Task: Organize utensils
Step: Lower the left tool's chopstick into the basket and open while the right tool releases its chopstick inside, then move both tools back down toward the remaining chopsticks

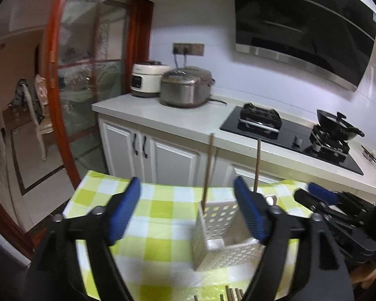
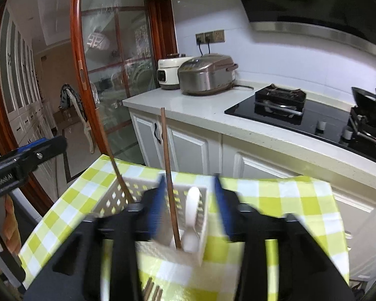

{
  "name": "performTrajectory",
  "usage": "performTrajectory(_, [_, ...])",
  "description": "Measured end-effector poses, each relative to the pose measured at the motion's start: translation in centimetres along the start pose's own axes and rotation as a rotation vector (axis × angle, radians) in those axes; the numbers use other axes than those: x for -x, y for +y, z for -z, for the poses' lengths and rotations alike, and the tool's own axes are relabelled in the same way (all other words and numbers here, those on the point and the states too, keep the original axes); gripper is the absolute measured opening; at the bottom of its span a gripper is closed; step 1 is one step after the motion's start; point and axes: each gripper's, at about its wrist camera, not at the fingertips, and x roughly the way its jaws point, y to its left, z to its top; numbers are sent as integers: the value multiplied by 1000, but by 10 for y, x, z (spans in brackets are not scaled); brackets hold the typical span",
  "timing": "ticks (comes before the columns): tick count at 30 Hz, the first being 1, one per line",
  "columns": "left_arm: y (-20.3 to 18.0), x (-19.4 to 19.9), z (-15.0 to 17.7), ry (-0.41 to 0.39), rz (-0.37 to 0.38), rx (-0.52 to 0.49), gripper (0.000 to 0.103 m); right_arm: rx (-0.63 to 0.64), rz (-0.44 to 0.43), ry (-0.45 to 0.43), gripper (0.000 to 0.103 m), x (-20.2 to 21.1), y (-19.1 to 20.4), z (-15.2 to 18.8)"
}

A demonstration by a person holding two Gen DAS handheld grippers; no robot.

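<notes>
Chopsticks (image 1: pixel 209 168) are seen standing upright in the white perforated holder (image 1: pixel 223 238) in the left wrist view, two brown sticks well apart from one another, their tips above the rim. The holder stands on a green-and-white checked cloth (image 1: pixel 163 213) spread over the near surface. The left gripper (image 1: pixel 188 210) is spread wide and grasps nothing; its right blue pad lies in front of the holder's upper corner, though contact cannot be told. More brown sticks (image 1: pixel 231 293) are glimpsed at the bottom edge, lying on the cloth. The right gripper (image 1: pixel 320 195) is seen at the right edge, beside the holder.

In the right wrist view the right gripper (image 2: pixel 188 205) is likewise released, its jaws apart on either side of one upright chopstick (image 2: pixel 169 175) without the pads pressing on it. A white spoon (image 2: pixel 191 215) is lodged in the near compartment beside that stick, and a second chopstick (image 2: pixel 112 160) leans in the compartment to the left. The left gripper (image 2: pixel 27 150) is seen at the left edge. Loose sticks (image 2: pixel 153 291) are seen at the bottom, partly hidden under the gripper; their number cannot be told.

The step in hand is judged to be clearing away from the holder and fetching the remaining sticks. It would be done well if the grippers were drawn off without brushing the upright sticks, since the light holder could be tipped, and if each loose stick were pinched near one end so that it can be dropped in upright.
</notes>
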Motion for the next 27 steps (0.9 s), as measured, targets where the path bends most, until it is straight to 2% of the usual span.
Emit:
performTrajectory(1, [3,9,6,-12,-6,9,85,4,0,-14,68,7,0,5])
performTrajectory(4, [8,33,25,-28,-29,29,94,27,-2,-24,72,29,5,25])
performTrajectory(9, [13,68,64,-25,-43,43,98,6,-22,-13,84,58,9,63])
performTrajectory(11, [14,81,84,-13,-42,48,98,20,3,-20,84,71,14,81])
performTrajectory(16, [17,99,129,42,-45,66,98,37,19,37,84,83,24,117])
performTrajectory(22, [14,101,171,108,-45,29,98,11,33,96,84,87,25,154])
performTrajectory(27, [11,96,200,140,-34,9,98,-37,29,112,84,88,18,173])
